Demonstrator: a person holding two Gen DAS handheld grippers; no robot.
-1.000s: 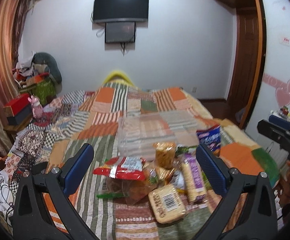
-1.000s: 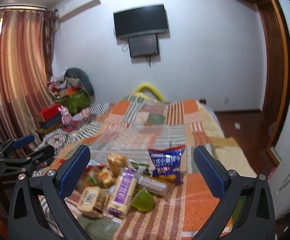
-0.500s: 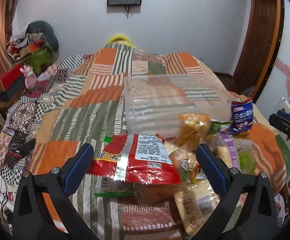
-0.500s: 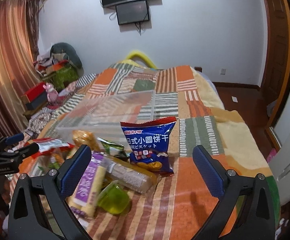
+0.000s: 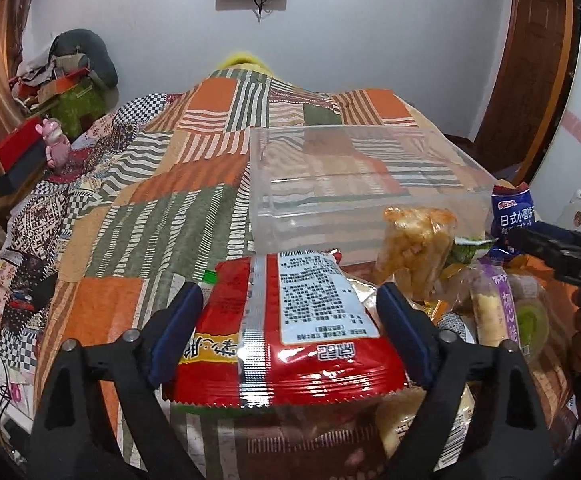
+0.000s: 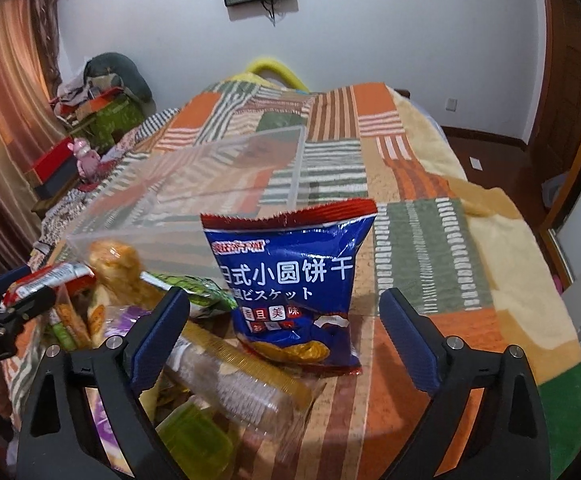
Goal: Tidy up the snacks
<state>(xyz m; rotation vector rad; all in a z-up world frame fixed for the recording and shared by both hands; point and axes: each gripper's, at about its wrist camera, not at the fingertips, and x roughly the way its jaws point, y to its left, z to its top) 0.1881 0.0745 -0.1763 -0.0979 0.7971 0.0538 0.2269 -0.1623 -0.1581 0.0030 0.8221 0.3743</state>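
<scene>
1. On the blue biscuit bag (image 6: 294, 288) we read large white characters "日式小圆饼干", with Japanese "ビスケット" beneath, and small boxed characters "香且美味".
2. On the same bag's edge in the left wrist view we read "日式小圆".
3. The red snack packet (image 5: 286, 332) carries a white printed label; we cannot read its small text.

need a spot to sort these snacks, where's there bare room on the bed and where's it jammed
Free: the clear bin looks empty; bare quilt lies left of the bin and the red packet; more lies right of the blue biscuit bag, around the green striped patch. Crowded: the snack pile between the red packet and the blue bag.
</scene>
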